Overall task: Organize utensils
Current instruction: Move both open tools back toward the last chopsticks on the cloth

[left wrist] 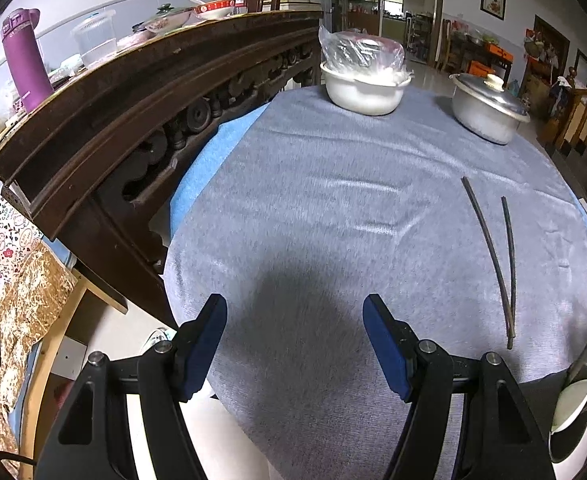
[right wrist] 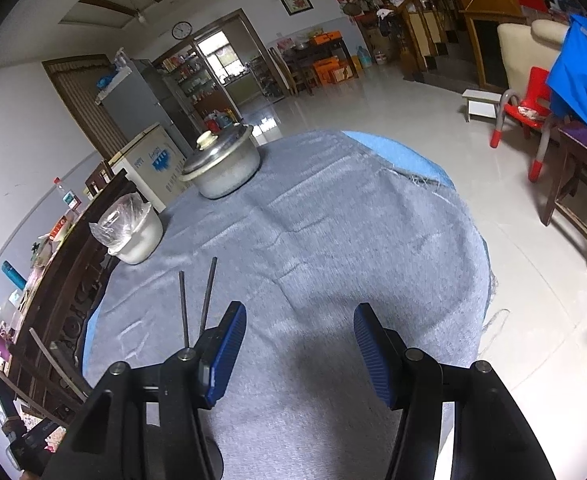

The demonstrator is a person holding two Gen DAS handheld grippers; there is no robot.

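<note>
- left gripper (left wrist: pixel 295 320) hovers over the near part of the table, blue-padded jaws spread wide, nothing between them; its shadow falls on the cloth just ahead.
- right gripper (right wrist: pixel 299 332) likewise above the cloth, jaws wide apart and empty.
- round table under a grey tablecloth (left wrist: pixel 313 200), a blue layer showing at its edges.
- two dark chopsticks (left wrist: pixel 493 256) lie flat on the cloth, right of the left gripper's jaws; near ends meet or cross, far ends splay apart in a narrow v.
- right wrist view: same chopsticks (right wrist: pixel 197 300) just left of that gripper's left finger (right wrist: pixel 227 352), their near ends hidden behind the gripper body; contact cannot be told.
- white pot (left wrist: pixel 363 88) at the far side of the table, crinkled clear plastic bag over its top.
- metal pot with lid (left wrist: pixel 487 108) to the right of it, pale knob on the lid, the two pots apart.
- at the lower right edge of the left view, a pale spoon-like bowl (left wrist: pixel 573 404) with thin dark rods near it; too cut off to say more.
- dark carved wooden sideboard (left wrist: pixel 133 120) along the table's left, carrying a purple flask (left wrist: pixel 25 60), a clear container and dishes.
</note>
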